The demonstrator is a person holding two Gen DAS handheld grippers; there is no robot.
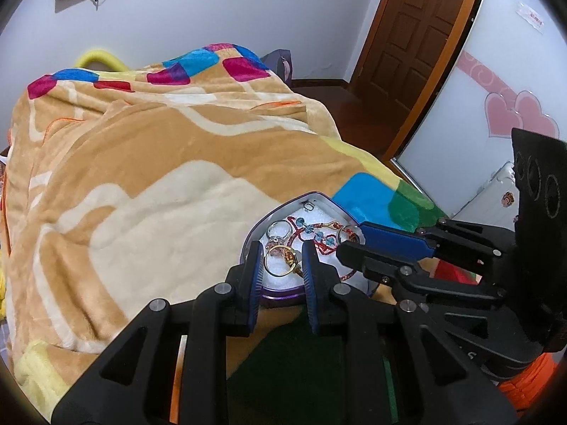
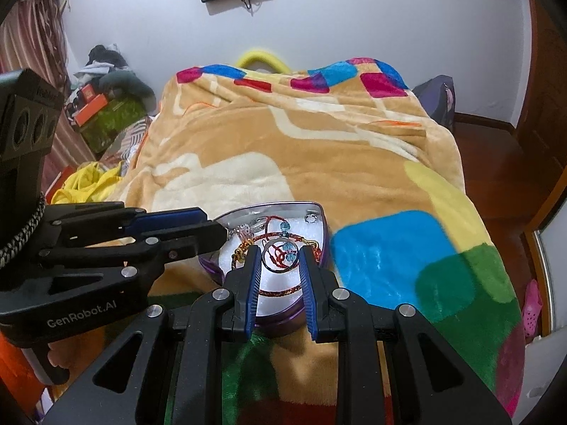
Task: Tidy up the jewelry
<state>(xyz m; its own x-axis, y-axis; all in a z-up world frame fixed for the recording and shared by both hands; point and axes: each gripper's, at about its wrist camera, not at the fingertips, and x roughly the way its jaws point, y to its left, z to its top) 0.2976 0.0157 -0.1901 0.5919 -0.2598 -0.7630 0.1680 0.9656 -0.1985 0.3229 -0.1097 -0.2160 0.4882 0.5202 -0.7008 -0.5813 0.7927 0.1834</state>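
Note:
A purple heart-shaped jewelry box [image 1: 280, 294] with white lining sits on the blanket; it also shows in the right wrist view [image 2: 283, 318]. It holds silver rings [image 1: 280, 232], a red cord bracelet with blue beads [image 1: 315, 232] and a small clasp [image 1: 309, 206]. My left gripper [image 1: 282, 260] is shut on a gold ring [image 1: 280, 261] with a stone, just above the box's near side. My right gripper [image 2: 280, 256] is shut on a silver ring [image 2: 279, 256] over the box. Each gripper shows from the side in the other's view, the right one [image 1: 358, 244] and the left one [image 2: 212, 233].
The box rests on a tan plush blanket [image 1: 159, 177] with coloured squares covering a bed. A brown door [image 1: 418, 35] and wooden floor lie to the right. Clothes and boxes [image 2: 102, 95] are piled at the far left by a curtain.

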